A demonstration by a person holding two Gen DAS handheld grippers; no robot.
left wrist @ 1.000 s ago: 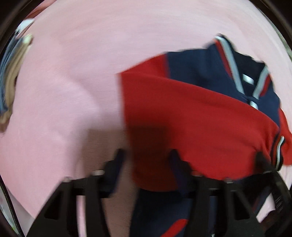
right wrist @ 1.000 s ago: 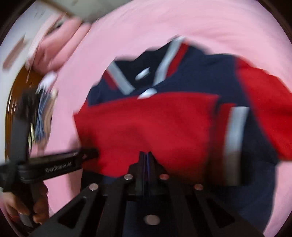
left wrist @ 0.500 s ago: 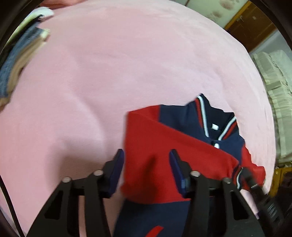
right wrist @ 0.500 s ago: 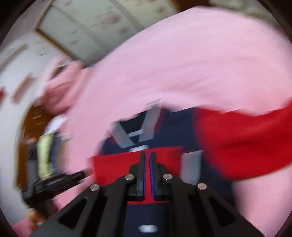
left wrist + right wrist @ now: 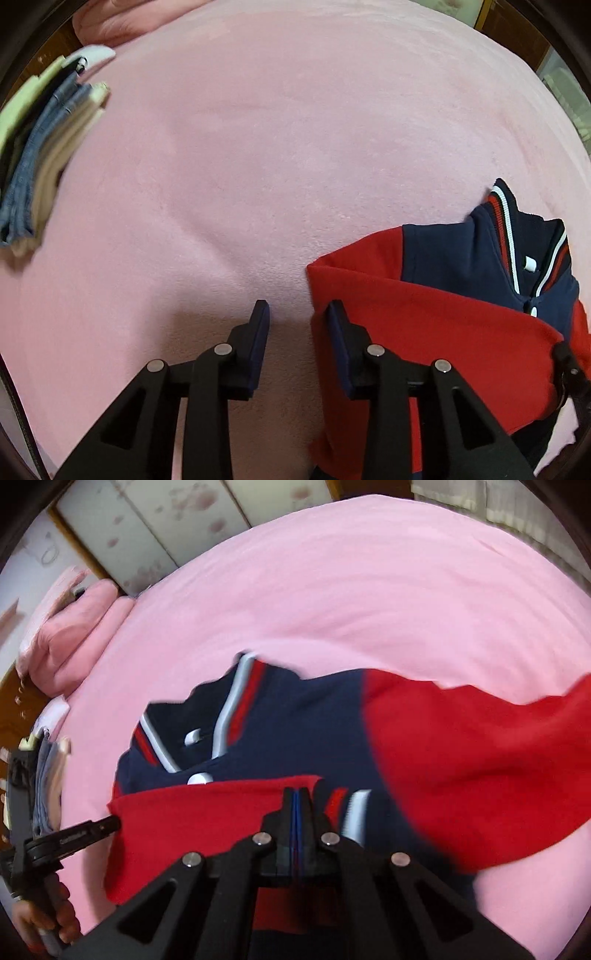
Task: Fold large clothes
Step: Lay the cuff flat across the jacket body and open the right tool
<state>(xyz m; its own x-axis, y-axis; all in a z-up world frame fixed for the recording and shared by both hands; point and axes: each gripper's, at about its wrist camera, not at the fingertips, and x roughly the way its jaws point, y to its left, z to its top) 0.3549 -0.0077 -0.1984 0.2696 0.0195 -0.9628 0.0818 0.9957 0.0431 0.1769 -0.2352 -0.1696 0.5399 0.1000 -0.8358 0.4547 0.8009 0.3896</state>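
A red and navy jacket (image 5: 443, 317) with a white-striped collar lies on the pink bed; it also shows in the right wrist view (image 5: 295, 738). One red sleeve is folded across its chest. The other red sleeve (image 5: 480, 768) spreads out to the right. My left gripper (image 5: 298, 314) is open and empty, just off the jacket's left edge, above the bedspread. My right gripper (image 5: 298, 794) is shut over the folded red sleeve; whether cloth is pinched between the fingers is unclear. The left gripper also shows in the right wrist view (image 5: 66, 838), held in a hand.
The pink bedspread (image 5: 277, 147) covers the whole bed. A stack of folded clothes (image 5: 40, 158) lies at the far left. Pink pillows (image 5: 74, 635) sit at the head of the bed. A wardrobe (image 5: 184, 517) stands behind the bed.
My left gripper has drawn back and left, off the red sleeve. My right gripper has lifted and tilted, staying shut; the jacket now lies lower and farther in view.
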